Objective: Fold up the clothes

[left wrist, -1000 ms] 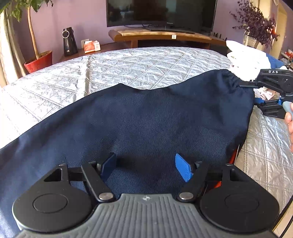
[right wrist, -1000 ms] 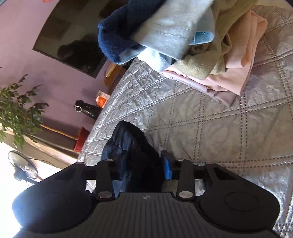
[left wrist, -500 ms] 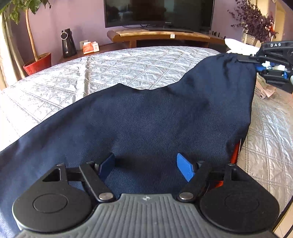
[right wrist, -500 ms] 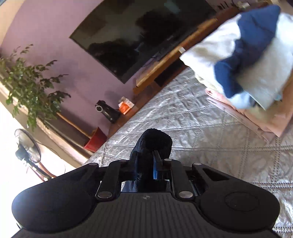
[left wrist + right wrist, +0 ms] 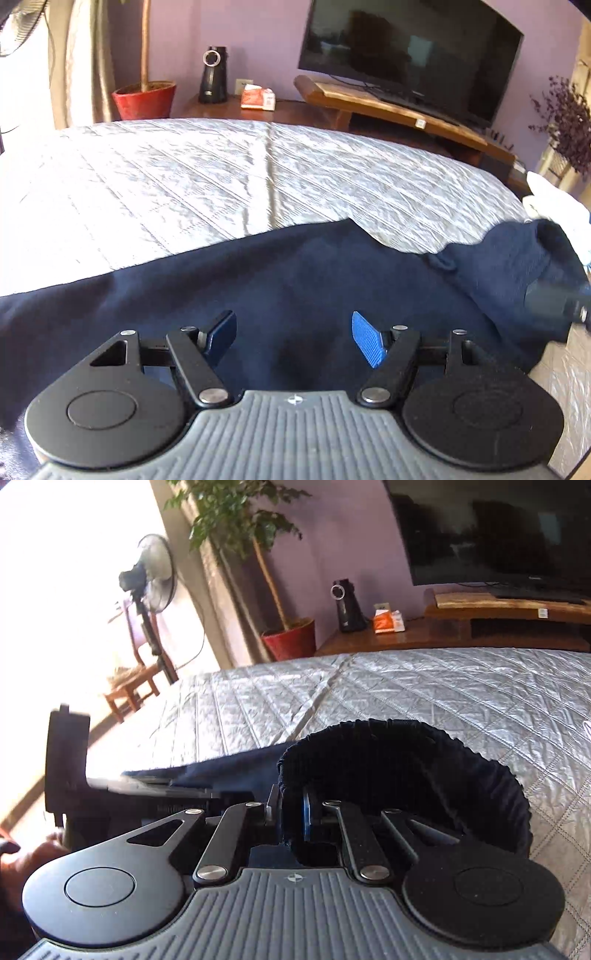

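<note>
A dark navy garment [image 5: 295, 280] lies spread across the near side of a bed covered with a silver quilted bedspread [image 5: 229, 177]. Its gathered elastic edge [image 5: 406, 753] is lifted and curls in an arch directly in front of the right hand-held gripper [image 5: 293, 819], whose fingers are clamped tight on that bunched edge. The left hand-held gripper [image 5: 293, 338] hovers low over the flat middle of the garment, its blue pads [image 5: 365, 343] spread wide apart and gripping nothing; the cloth lies beneath and between them. At the far right of the left view, the raised end of the garment [image 5: 517, 266] folds back over itself. Beyond the bed stand a television [image 5: 406, 55] on a wooden stand [image 5: 388, 107] and a red plant pot [image 5: 144, 99].
</note>
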Demonstrator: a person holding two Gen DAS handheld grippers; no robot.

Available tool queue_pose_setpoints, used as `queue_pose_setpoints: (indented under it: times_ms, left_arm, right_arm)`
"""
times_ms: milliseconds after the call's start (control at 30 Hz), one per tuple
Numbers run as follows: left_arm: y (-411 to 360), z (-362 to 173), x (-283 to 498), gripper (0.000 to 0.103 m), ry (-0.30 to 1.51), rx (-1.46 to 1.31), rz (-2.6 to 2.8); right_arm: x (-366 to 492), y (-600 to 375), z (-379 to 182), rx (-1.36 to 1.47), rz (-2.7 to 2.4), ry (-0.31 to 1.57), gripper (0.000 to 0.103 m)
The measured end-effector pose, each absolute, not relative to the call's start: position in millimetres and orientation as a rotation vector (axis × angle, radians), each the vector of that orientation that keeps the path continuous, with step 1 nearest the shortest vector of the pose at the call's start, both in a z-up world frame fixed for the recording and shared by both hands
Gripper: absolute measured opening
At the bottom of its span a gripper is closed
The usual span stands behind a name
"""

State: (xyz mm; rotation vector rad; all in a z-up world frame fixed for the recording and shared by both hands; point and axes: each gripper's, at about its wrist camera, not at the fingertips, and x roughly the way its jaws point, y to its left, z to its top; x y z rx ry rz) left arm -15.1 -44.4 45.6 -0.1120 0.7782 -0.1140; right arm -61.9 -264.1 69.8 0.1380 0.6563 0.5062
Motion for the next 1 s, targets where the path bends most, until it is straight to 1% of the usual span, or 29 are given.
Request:
queue_pose_setpoints:
  times_ms: [67, 133, 233, 400, 433, 467, 533, 567, 633, 700, 733, 833, 867, 1000]
  left_arm:
    - [-35, 48, -13, 0.066, 0.767, -0.125, -0.085]
    - [-32, 48, -11, 0.066, 0.776, -0.136, -0.088]
    - [-27, 48, -7, 0.066, 0.788, -0.153, -0.094]
    - [-31, 48, -7, 0.066, 0.791, -0.142, -0.117]
    - [-34, 47, -8, 0.067, 0.792, -0.135, -0.123]
    - [-36, 46, -9, 0.067, 0.795, -0.13, -0.128]
    - [-40, 43, -8, 0.067, 0.801, -0.121, -0.138]
    - [-42, 42, -8, 0.067, 0.805, -0.118, -0.143]
    - [-46, 40, -8, 0.067, 0.809, -0.111, -0.153]
    - [-49, 40, -8, 0.067, 0.806, -0.102, -0.161]
    - [-51, 41, -10, 0.067, 0.802, -0.097, -0.168]
    - [-60, 42, -14, 0.067, 0.782, -0.061, -0.196]
    - [-63, 42, -16, 0.067, 0.777, -0.048, -0.204]
    - [-71, 41, -17, 0.067, 0.78, -0.037, -0.231]
  right_arm:
    - [-65, -246, 61, 0.063, 0.542, 0.719, 0.013]
    - [-71, -243, 57, 0.039, 0.527, 0.74, 0.014]
    - [-74, -273, 62, 0.136, 0.405, 0.685, 0.014]
    - [-56, -320, 73, 0.097, 0.115, 0.622, 0.017]
    - [-46, -333, 78, 0.116, 0.065, 0.602, 0.019]
    - [-34, -349, 80, 0.161, 0.033, 0.601, 0.025]
    - [-14, -378, 80, 0.26, 0.018, 0.655, 0.029]
    - [-14, -386, 82, 0.266, -0.021, 0.652, 0.036]
    - [-19, -402, 82, 0.328, -0.074, 0.63, 0.041]
    - [-32, -423, 71, 0.488, -0.104, 0.619, 0.061]
    - [-39, -434, 60, 0.572, -0.127, 0.622, 0.073]
    - [-56, -456, 22, 0.77, -0.131, 0.66, 0.069]
    - [-60, -461, 8, 0.823, -0.133, 0.68, 0.069]
    - [-63, -467, -18, 0.942, -0.031, 0.688, 0.069]
